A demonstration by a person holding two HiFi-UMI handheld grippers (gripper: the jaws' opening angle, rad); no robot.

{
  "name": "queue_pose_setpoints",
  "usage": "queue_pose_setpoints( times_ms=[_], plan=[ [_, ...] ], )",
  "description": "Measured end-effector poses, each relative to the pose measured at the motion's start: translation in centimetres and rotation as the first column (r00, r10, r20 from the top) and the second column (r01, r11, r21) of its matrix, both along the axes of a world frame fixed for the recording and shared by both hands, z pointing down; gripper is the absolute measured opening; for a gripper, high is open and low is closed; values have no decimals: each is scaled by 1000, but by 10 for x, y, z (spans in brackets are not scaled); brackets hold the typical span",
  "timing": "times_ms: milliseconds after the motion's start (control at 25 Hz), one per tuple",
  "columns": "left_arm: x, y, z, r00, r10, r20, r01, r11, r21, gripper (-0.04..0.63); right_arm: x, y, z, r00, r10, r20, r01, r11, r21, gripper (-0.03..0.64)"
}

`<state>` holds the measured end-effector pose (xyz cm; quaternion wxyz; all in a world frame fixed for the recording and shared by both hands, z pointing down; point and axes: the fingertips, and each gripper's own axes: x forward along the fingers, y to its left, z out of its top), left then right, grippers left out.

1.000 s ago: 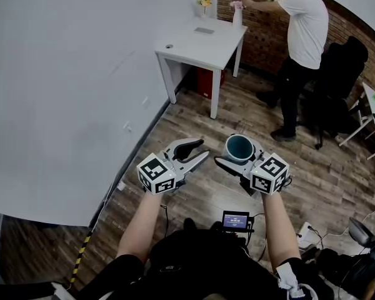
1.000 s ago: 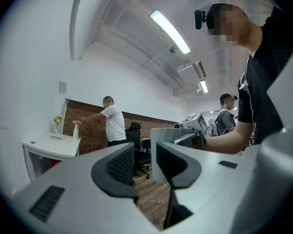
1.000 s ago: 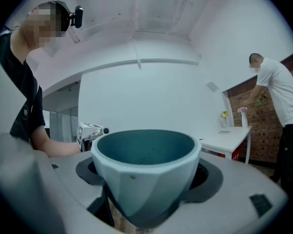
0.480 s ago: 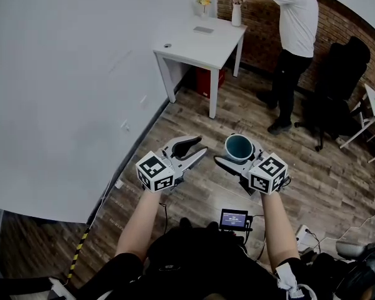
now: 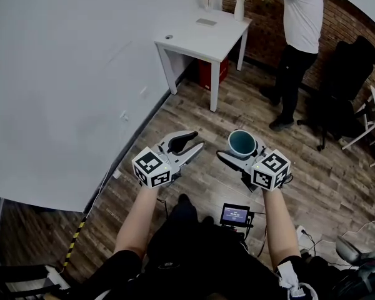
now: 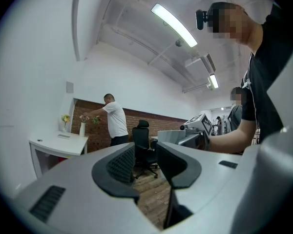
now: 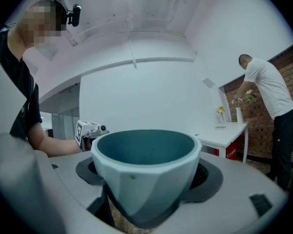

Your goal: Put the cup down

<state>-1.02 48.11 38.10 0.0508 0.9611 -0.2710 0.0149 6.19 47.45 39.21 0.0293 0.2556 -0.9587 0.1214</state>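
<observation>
Seen from above, a person holds a two-jaw tool in each hand over a wooden floor (image 5: 194, 105), arms stretched forward at about the same height. The right tool (image 5: 240, 150) pinches a cup (image 5: 242, 143) between its two jaws, with the dark pads pressed on opposite sides of the cup's lower body. The cup stands upright with its mouth facing up. It is dark teal inside, paler blue-green with flat facets outside, and looks empty. It hangs in the air at the tip of the right tool, resting on no surface. The left tool (image 5: 190, 144) is just beside it on the left, not touching it, its jaws a narrow gap apart with nothing between them. Well beyond both tools, a white counter (image 5: 200, 39) stands against a white wall. At its far end, a second person (image 5: 300, 17) in a white shirt reaches toward a vase of flowers (image 5: 239, 8).
</observation>
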Motion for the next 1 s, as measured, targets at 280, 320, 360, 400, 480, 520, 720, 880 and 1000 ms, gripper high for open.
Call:
queue_pose_setpoints(
  times_ms=[280, 320, 360, 400, 480, 520, 720, 880, 1000],
  plan=[
    [1, -17, 7, 1000, -5, 4, 5, 1000, 0, 133, 2, -19, 8, 1000, 1, 5, 0, 1000, -9, 414],
    [1, -21, 8, 1000, -4, 4, 4, 1000, 1, 133, 2, -23, 9, 1000, 1, 5, -1, 1000, -10, 414],
    [1, -26, 9, 1000, -3, 4, 3, 1000, 1, 133, 2, -27, 11, 1000, 2, 4, -1, 1000, -11, 414],
    [0, -31, 11, 1000, -2, 4, 2, 1000, 1, 133, 2, -32, 12, 1000, 3, 4, -3, 1000, -11, 414],
    [-2, -42, 14, 1000, 0, 0, 0, 1000, 1, 133, 1, -41, 15, 1000, 8, 4, -8, 1000, -11, 414],
    [-3, -48, 15, 1000, 3, -3, -3, 1000, 2, 133, -1, -47, 16, 1000, 12, 4, -12, 1000, -11, 414],
    [-11, -92, 19, 1000, 27, -13, -27, 1000, 7, 133, -6, -86, 20, 999, 34, -10, -35, 999, -12, 414],
    [-18, -134, 22, 999, 40, -9, -40, 999, 3, 133, -8, -126, 20, 998, 56, -12, -56, 998, -14, 414],
    [-25, -169, 24, 999, 47, -14, -47, 999, -2, 133, -9, -159, 21, 997, 75, -12, -75, 997, -16, 414]
  ],
)
